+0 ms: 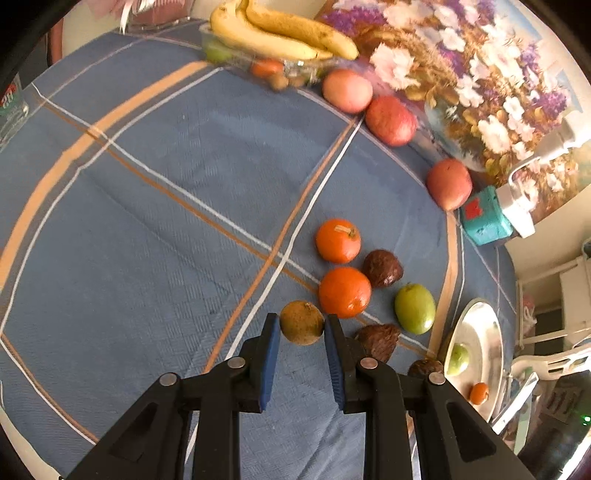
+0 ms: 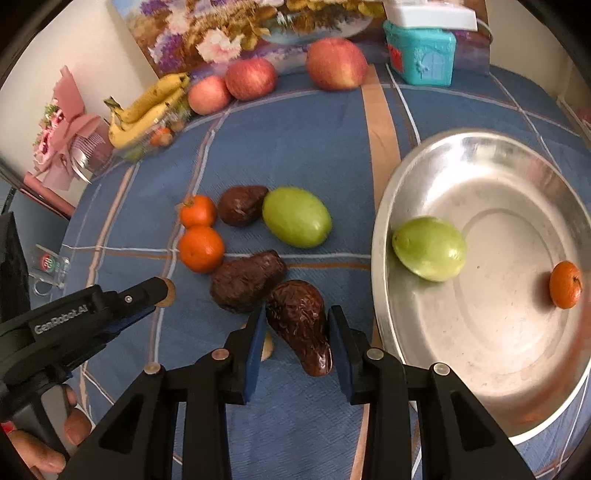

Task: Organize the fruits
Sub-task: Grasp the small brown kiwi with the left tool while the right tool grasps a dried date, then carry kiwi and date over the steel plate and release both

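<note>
Landmark: the metal bowl [image 2: 480, 177], standing near the right edge of the surface [image 2: 295, 140], which is spread with a blue plaid cloth.
Far left of the bowl: bananas [image 2: 147, 107] on a clear tray near the back edge, with three apples [image 2: 251, 78] lined along the flower painting [image 2: 221, 29] towards the teal box [image 2: 419, 55].
Open room: a broad bare stretch of cloth lies left of the fruit cluster, reaching to the surface's left rim.
Left claw [image 1: 301, 328]: part open, its blue pads on either side of a brownish round fruit [image 1: 302, 322]; whether they press it cannot be told.
Cluster left of the bowl: two tangerines [image 2: 201, 248] touching one another, a dark wrinkled fruit [image 2: 240, 205] beside a green fruit [image 2: 296, 217], and a larger dark fruit [image 2: 247, 281] nearer the camera.
Right claw [image 2: 297, 328]: narrowed around a wrinkled brown date-like fruit [image 2: 301, 325], just left of the bowl's rim; the pads sit close at both sides, firm contact unclear.
Inside the bowl: a green fruit [image 2: 428, 248] against the left wall and a small tangerine [image 2: 565, 284] against the right wall, well apart.
</note>
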Action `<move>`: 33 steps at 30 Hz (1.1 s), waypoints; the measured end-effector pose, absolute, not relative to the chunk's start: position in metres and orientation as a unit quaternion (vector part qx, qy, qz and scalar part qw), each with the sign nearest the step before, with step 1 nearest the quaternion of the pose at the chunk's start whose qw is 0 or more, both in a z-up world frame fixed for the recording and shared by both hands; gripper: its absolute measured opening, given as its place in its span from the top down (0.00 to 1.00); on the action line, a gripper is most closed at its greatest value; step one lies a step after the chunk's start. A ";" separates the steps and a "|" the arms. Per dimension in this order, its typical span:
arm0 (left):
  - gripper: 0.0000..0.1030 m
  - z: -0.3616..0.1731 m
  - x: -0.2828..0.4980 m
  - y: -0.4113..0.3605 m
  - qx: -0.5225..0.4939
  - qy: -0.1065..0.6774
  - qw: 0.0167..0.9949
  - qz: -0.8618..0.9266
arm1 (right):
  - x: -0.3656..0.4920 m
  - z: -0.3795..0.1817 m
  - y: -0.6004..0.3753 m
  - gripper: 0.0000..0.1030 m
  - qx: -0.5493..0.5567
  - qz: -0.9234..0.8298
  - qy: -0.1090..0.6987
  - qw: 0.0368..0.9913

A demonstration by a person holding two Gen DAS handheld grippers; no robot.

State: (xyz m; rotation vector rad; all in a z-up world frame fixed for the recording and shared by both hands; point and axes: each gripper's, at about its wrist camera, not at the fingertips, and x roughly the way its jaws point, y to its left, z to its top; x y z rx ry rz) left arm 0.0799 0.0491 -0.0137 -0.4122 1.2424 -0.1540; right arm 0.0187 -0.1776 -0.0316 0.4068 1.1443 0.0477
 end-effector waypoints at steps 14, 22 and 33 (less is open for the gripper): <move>0.74 0.018 0.075 0.027 -0.173 0.547 0.813 -0.103 | 0.008 -0.003 -0.212 0.65 0.221 -0.016 0.491 0.843; 0.74 0.031 0.051 -0.053 -0.117 0.547 0.800 -0.216 | -0.025 -0.004 -0.293 0.65 0.238 -0.170 0.476 0.829; 0.74 0.011 0.009 -0.165 0.008 0.557 0.771 -0.308 | -0.046 -0.011 -0.330 0.65 0.295 -0.197 0.465 0.811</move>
